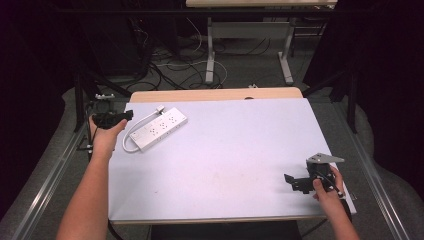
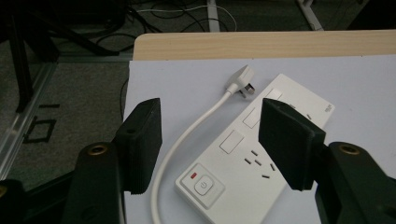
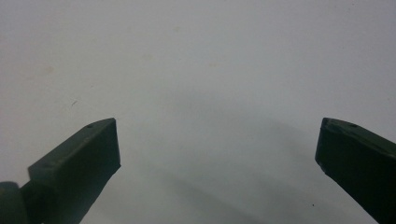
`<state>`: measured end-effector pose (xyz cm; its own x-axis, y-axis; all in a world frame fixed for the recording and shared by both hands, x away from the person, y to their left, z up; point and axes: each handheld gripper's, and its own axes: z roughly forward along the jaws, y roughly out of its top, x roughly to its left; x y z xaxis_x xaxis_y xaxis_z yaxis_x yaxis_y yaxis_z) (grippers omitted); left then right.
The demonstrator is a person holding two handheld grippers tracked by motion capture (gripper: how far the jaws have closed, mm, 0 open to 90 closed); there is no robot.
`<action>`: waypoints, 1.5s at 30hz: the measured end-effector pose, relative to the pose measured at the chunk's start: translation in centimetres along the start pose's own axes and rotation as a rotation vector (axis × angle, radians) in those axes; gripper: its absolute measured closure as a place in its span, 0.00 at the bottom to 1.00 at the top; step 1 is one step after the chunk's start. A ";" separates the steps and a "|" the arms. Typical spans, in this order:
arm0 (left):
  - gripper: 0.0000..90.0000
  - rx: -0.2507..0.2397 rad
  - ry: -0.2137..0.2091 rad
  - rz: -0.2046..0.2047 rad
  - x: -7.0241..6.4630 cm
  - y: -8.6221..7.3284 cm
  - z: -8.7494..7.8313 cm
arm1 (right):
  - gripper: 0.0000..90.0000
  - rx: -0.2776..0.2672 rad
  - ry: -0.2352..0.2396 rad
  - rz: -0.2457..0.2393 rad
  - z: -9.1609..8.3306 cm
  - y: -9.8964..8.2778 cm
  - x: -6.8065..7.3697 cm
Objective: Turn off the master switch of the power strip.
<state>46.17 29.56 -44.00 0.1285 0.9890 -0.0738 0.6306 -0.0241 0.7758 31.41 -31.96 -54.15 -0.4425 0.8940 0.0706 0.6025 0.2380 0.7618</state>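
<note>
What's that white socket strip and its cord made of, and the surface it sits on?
The power strip looks like hard white plastic with a smooth, slightly glossy shell and moulded seams around its button. Its cord seems to have a rubbery or vinyl sheath, since it bends in a soft curve. The table appears to carry a matte pale sheet over a wood-look top, whose tan edge shows at the back.

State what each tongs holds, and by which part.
Nothing is held. The left tongs hang open above the power strip and its cord, touching neither. The right tongs are open over bare table.
</note>
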 end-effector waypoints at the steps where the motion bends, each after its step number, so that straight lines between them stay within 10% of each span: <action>1: 0.48 0.010 -0.009 -0.002 0.0 0.0 0.1 | 0.00 -0.003 0.002 -0.006 0.0 0.0 0.0; 45: 1.00 0.210 0.007 -0.046 0.8 -0.6 5.3 | 0.00 0.004 0.000 -0.005 0.3 -0.1 0.0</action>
<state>49.89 29.63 -47.85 0.0910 0.9907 -0.1011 0.7814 -0.0081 0.6239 31.53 -31.83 -54.41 -0.4455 0.8928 0.0666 0.6027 0.2441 0.7597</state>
